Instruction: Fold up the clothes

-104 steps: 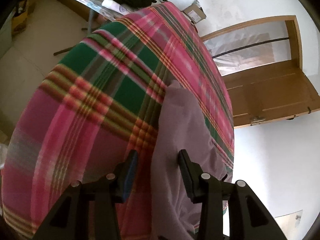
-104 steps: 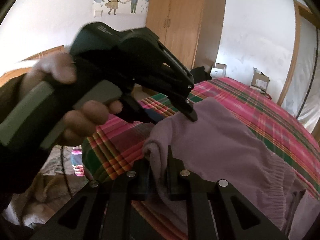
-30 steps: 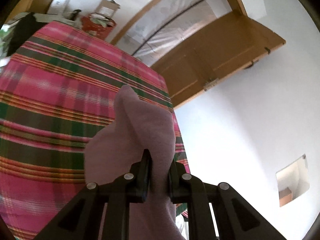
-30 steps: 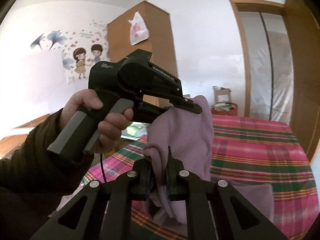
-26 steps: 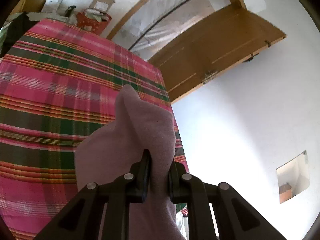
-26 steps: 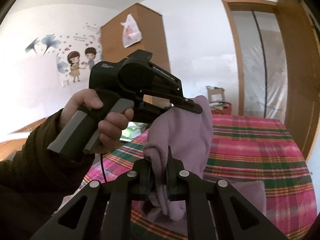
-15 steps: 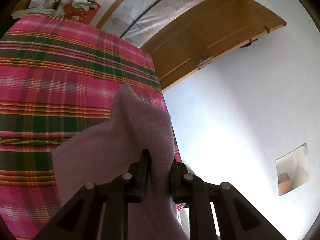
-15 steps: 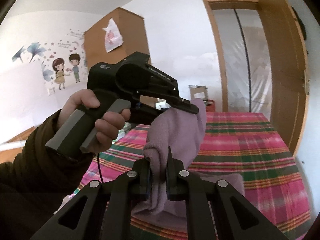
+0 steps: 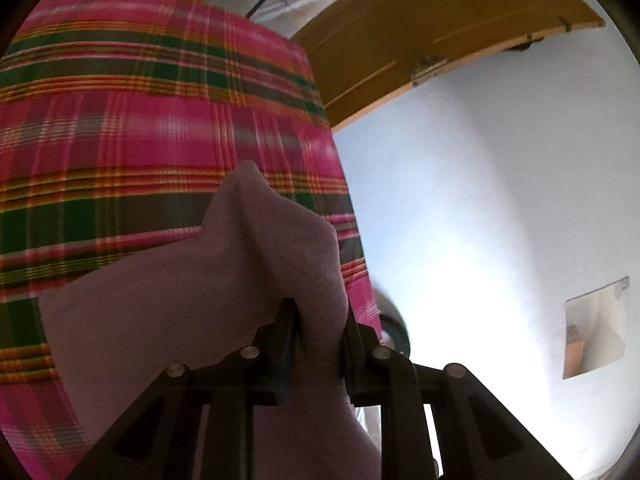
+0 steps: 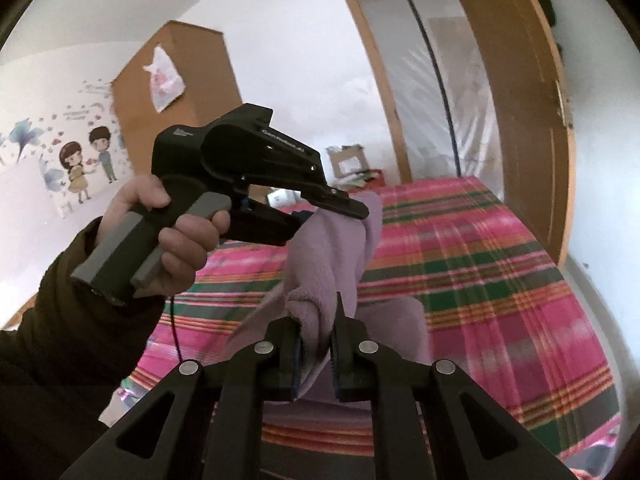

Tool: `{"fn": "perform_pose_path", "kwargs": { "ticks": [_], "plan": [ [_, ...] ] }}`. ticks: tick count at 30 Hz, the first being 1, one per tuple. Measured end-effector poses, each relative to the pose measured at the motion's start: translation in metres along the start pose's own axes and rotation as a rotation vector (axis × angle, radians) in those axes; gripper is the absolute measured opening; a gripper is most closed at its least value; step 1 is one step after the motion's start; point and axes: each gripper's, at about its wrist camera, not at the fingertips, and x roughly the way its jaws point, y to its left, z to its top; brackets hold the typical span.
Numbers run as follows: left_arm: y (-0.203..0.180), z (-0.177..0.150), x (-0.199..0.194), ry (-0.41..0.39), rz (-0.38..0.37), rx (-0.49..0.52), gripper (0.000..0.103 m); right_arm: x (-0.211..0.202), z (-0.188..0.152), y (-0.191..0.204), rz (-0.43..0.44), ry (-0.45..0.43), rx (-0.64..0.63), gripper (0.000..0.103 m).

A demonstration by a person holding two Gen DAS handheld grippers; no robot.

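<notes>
Both jaws pinched tight on lilac fleece garment (image 10: 332,264): right gripper (image 10: 316,340) grips a bunched edge, left gripper (image 9: 318,320) clamps another fold. Garment lifted above plaid bed (image 10: 500,264), lower part draping toward it. Hand (image 10: 176,236) holds left gripper.

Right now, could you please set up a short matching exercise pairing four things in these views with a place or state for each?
Things:
1. soft lilac fleece garment
2. pink-and-green plaid bedspread
3. white plastic bag
4. cartoon couple wall sticker

Places or states:
A. hanging on the tall wooden wardrobe
B. stuck on the white wall at left
C. pinched by the left gripper and the right gripper
D. spread flat over the bed

Pairs: 1-C, 2-D, 3-A, 4-B
</notes>
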Motion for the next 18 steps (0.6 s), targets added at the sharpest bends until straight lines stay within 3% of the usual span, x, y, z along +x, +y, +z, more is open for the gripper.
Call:
{"fn": "perform_pose_path", "kwargs": {
  "ticks": [11,18],
  "plan": [
    [0.002,0.004,0.057,0.093,0.027,0.0,0.024,0.009,-0.024,-0.055,-0.055,0.068,0.14,0.011],
    [0.004,0.002,0.078,0.128,0.022,-0.001,0.029,0.011,-0.037,-0.071,-0.097,0.105,0.165,0.011]
  ]
}}
